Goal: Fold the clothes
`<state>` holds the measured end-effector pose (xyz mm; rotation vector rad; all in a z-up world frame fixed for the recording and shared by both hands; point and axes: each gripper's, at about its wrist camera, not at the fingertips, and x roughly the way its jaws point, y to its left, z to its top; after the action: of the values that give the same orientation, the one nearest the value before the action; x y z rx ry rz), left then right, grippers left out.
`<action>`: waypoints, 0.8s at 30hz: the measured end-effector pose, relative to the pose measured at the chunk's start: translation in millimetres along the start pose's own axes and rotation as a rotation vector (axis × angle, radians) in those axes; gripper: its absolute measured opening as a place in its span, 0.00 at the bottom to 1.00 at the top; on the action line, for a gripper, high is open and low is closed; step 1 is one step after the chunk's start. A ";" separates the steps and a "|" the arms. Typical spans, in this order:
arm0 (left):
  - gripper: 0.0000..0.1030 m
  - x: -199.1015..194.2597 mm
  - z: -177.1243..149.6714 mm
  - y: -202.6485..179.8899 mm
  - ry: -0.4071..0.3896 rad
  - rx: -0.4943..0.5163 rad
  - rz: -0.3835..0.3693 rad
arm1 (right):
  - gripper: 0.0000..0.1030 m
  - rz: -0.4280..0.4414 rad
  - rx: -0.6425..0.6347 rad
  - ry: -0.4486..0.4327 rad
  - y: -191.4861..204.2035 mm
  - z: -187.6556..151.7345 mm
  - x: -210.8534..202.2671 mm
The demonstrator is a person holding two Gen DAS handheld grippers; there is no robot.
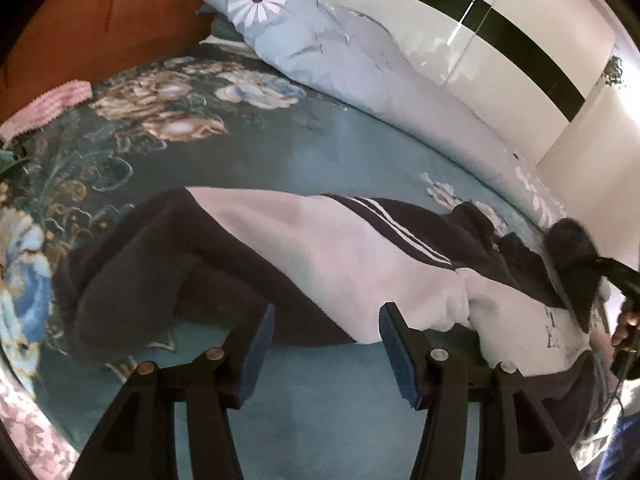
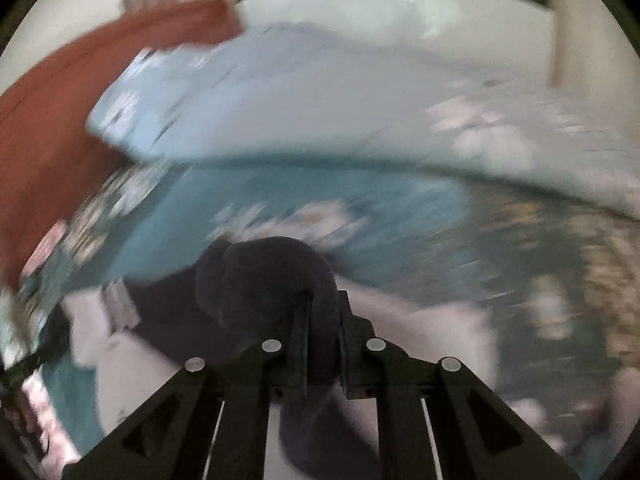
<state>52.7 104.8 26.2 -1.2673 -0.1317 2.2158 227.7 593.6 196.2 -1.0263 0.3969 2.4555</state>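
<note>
The navy-and-white fleece jacket [image 1: 320, 256] lies spread across the teal floral bedspread [image 1: 304, 160], with a bare strip of bedspread on its near side and a wider stretch beyond it up to the rumpled pale-blue quilt [image 1: 360, 64]. The left gripper [image 1: 326, 344] hovers just short of the jacket's near hem, blue-padded jaws wide apart and empty. The right gripper [image 2: 323, 320], in a motion-blurred view, is clamped on a bunched navy fold [image 2: 264, 280] of the jacket.
</note>
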 end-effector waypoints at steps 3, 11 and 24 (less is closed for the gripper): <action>0.56 9.8 2.3 -4.2 0.012 -0.009 -0.015 | 0.11 -0.181 0.086 -0.076 -50.7 7.5 -27.1; 0.56 35.0 20.6 -32.1 0.048 0.057 -0.032 | 0.12 -0.372 0.240 0.005 -131.1 -13.4 -25.1; 0.61 70.9 79.6 -70.6 0.087 0.277 0.025 | 0.44 -0.382 0.156 -0.168 -115.7 6.4 -53.8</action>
<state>-8.9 215.9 40.8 -1.2124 0.2187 2.1084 315.9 680.0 229.2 -0.7453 0.2996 2.1107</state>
